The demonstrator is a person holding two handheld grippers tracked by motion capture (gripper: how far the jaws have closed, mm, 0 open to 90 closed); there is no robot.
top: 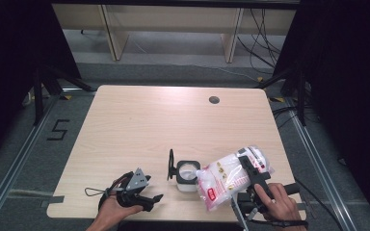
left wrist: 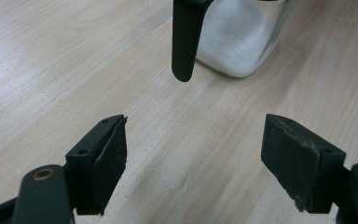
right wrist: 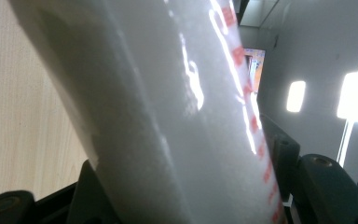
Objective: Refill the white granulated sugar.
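Observation:
A clear square container (top: 188, 177) with white powder in it stands near the table's front edge, its black lid (top: 171, 164) flipped up on its left side. My right gripper (top: 249, 166) is shut on a plastic bag of white granules (top: 224, 180) with red print, tilted with its lower end at the container's right rim. In the right gripper view the bag (right wrist: 168, 93) sits between the jaws of my right gripper (right wrist: 182, 186). My left gripper (top: 153, 188) rests open left of the container. In its own view my left gripper (left wrist: 193, 163) faces the lid (left wrist: 185, 37) and the container (left wrist: 237, 37), with nothing between the jaws.
The pale wooden table (top: 139, 125) has a round cable hole (top: 214, 100) at the back right. Dark tripod legs (top: 46, 86) stand on the floor to the left, cables and stands to the right (top: 294, 96).

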